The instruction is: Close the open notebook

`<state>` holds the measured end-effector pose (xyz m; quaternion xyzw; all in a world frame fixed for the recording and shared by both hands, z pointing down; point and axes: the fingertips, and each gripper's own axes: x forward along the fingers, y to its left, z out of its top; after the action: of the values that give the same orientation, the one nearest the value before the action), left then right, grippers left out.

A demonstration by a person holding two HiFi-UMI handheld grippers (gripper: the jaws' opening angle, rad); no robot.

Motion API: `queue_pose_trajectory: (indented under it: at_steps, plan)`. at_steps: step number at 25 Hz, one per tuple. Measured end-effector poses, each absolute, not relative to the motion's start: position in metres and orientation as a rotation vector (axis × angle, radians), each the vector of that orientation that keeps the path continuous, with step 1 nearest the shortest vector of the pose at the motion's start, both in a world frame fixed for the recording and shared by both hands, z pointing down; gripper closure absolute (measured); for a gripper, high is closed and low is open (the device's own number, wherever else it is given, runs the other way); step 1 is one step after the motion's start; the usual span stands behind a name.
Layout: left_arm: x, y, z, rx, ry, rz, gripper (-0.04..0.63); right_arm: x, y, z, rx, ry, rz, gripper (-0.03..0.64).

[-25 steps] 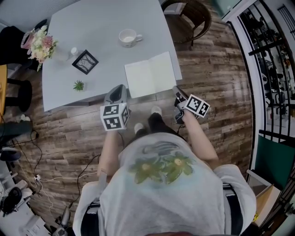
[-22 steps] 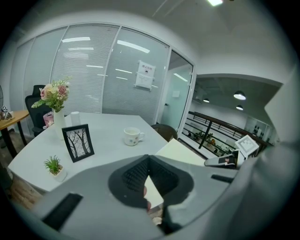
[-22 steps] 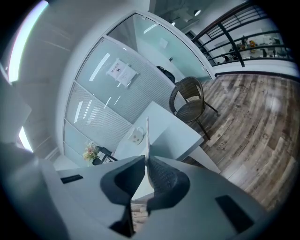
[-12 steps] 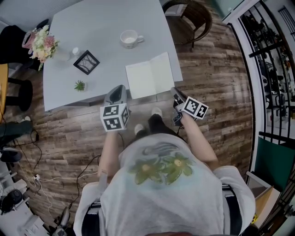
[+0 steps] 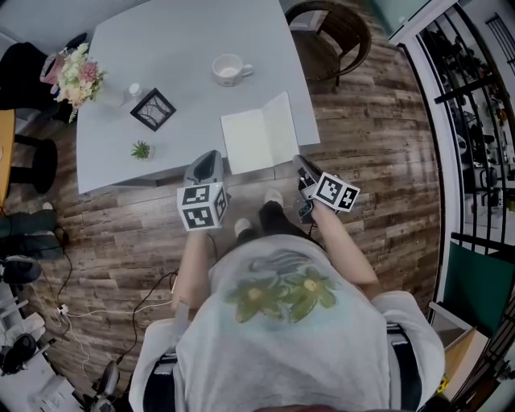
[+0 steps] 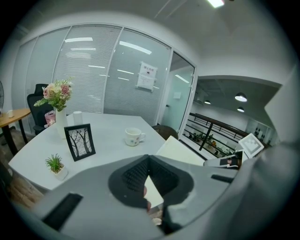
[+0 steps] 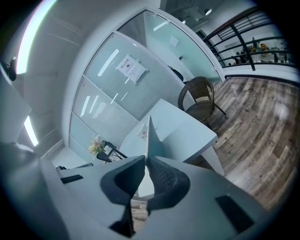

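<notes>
The white notebook (image 5: pixel 259 138) lies open near the front right corner of the grey table (image 5: pixel 177 48). Its right half is tilted up off the table. My right gripper (image 5: pixel 303 170) is at the notebook's right front corner. In the right gripper view its jaws (image 7: pixel 146 157) are shut on the thin raised edge of the notebook (image 7: pixel 149 135), which stands upright between them. My left gripper (image 5: pixel 207 163) hovers at the table's front edge, left of the notebook and apart from it. Its jaws (image 6: pixel 149 157) meet at the tips with nothing held. The notebook (image 6: pixel 180 151) shows beyond them at the right.
On the table stand a white cup (image 5: pixel 229 69), a black picture frame (image 5: pixel 153 109), a small potted plant (image 5: pixel 141 150) and a vase of flowers (image 5: pixel 76 79). A wicker chair (image 5: pixel 334 24) stands behind the table's right corner. A black railing (image 5: pixel 475 121) runs along the right.
My right gripper has moved left and a little up with the notebook's right edge in it. The right half has risen from flat to tilted. The left gripper has stayed put.
</notes>
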<state>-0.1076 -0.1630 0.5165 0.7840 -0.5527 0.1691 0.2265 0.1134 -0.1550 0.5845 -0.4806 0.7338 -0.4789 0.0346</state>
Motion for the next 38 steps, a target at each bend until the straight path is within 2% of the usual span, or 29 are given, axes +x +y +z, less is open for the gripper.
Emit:
queue_pose_trajectory:
  at_steps: [38]
  plan:
    - [-0.118, -0.146, 0.527, 2.119, -1.538, 0.471, 0.592, 0.057, -0.152, 0.58, -1.332, 2.431, -1.48, 0.574]
